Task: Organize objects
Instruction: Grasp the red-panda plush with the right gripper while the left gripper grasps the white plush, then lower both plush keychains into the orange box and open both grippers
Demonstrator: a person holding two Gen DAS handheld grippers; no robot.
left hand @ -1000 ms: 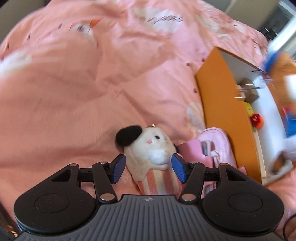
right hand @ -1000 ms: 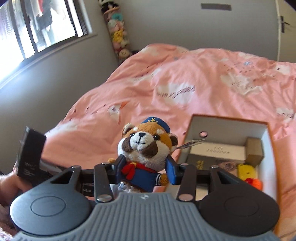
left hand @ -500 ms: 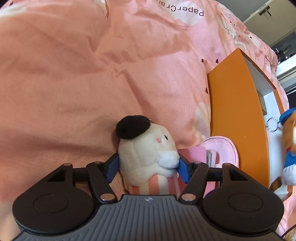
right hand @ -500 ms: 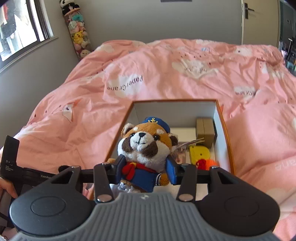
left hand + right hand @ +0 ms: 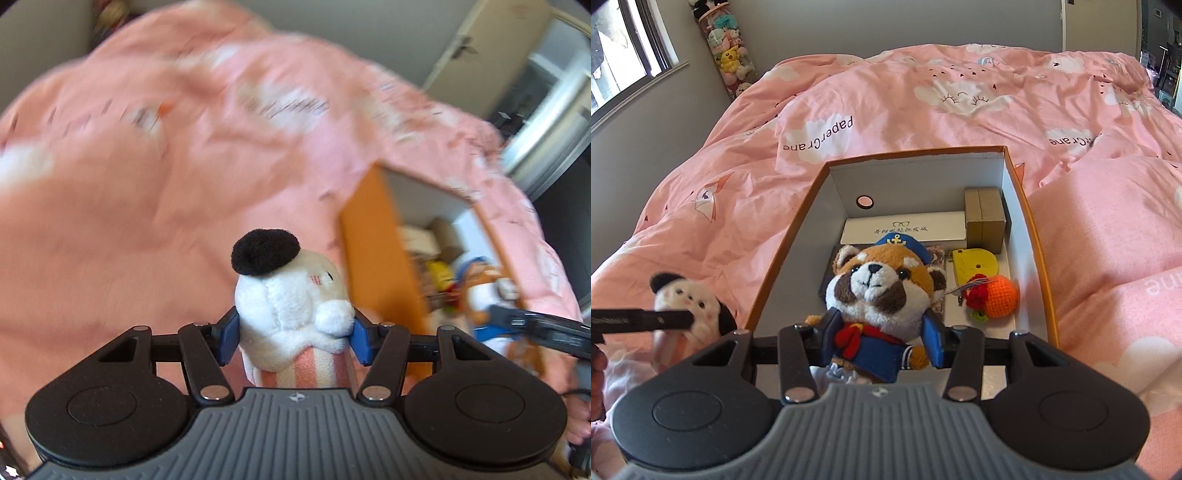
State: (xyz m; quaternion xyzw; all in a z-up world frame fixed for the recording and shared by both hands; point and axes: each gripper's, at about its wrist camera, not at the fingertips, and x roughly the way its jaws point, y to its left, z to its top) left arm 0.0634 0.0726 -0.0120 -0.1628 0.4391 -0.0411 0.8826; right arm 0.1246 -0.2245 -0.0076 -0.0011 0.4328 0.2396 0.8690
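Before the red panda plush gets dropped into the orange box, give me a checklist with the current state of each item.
1. Right gripper shut on the red panda plush: ok, both pads press its body.
2. Plush over the orange box opening: ok, held between the box walls.
3. Free floor space under the plush: cannot tell, the plush hides it; the orange crochet ball and yellow item lie close beside.
4. Left gripper shut on the white plush: ok; its jaws have just been closing on it.
5. White plush clear of the box: ok, it is outside the left wall.
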